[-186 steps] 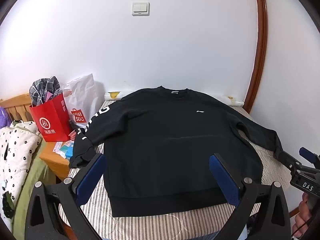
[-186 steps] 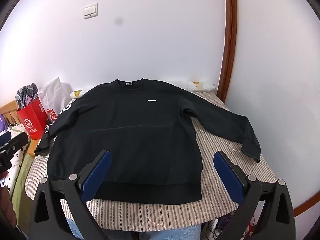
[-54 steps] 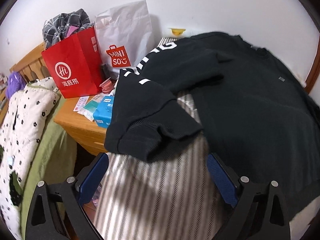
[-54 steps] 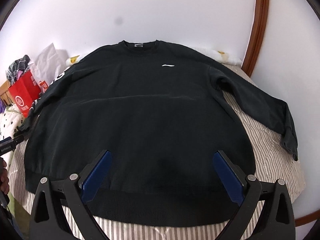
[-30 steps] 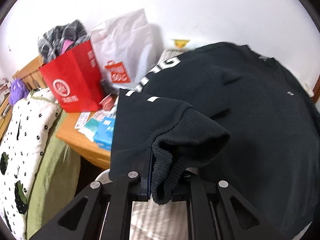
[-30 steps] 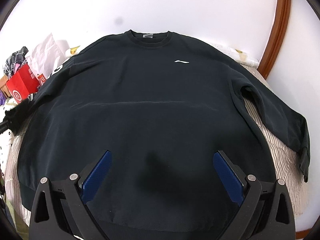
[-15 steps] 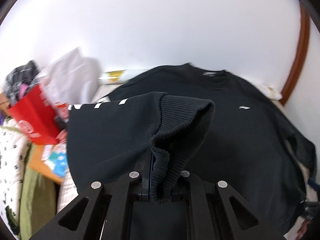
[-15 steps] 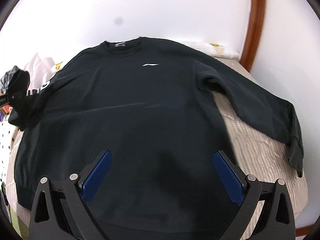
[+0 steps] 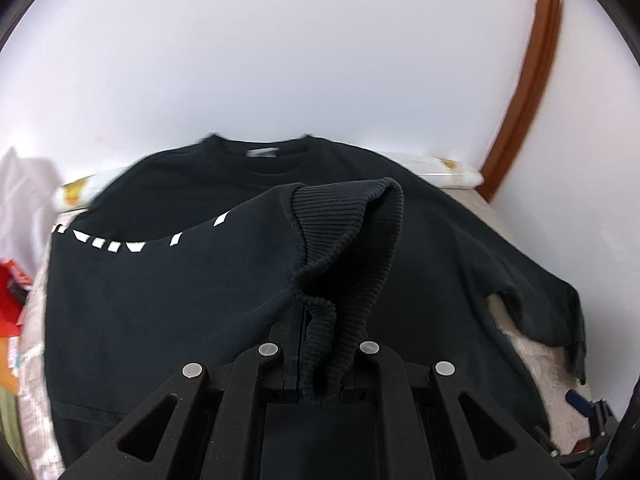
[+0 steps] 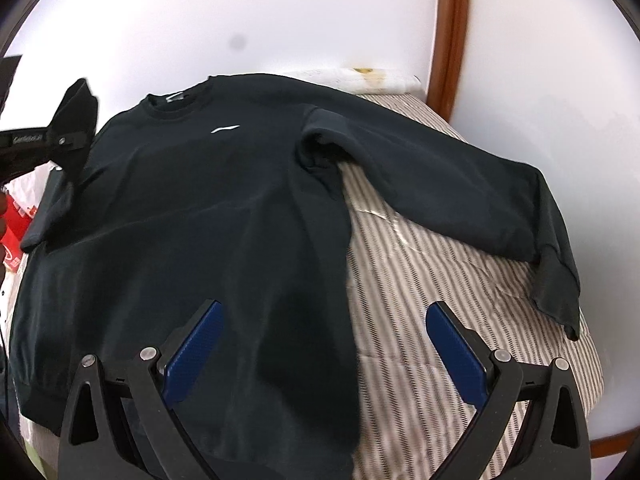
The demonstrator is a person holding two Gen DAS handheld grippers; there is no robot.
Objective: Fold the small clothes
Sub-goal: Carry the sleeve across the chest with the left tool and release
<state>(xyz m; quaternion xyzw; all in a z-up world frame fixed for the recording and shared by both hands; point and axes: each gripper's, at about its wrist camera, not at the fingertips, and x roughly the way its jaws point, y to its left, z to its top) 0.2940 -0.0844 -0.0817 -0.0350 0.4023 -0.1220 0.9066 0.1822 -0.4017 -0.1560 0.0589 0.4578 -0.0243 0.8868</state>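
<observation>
Left claw [image 9: 316, 344] pinches sweatshirt's [image 9: 160, 280] ribbed cuff [image 9: 344, 240].

The left gripper [image 9: 320, 344] was matte black plastic, its angled arms cut with triangular openings and studded with four round silver screws. The right gripper [image 10: 324, 344] wore the same black frame, silver screws at the joints, and textured deep-blue pads [image 10: 194, 350] on its fingers. White lettering marked the left tool's black side, too small to read.

A black cotton sweatshirt [image 10: 200, 220] with white sleeve lettering [image 9: 120, 245] lies on a brown-and-cream striped quilted bedcover [image 10: 420, 280] beneath blue gripper pads [image 10: 454, 344].
</observation>
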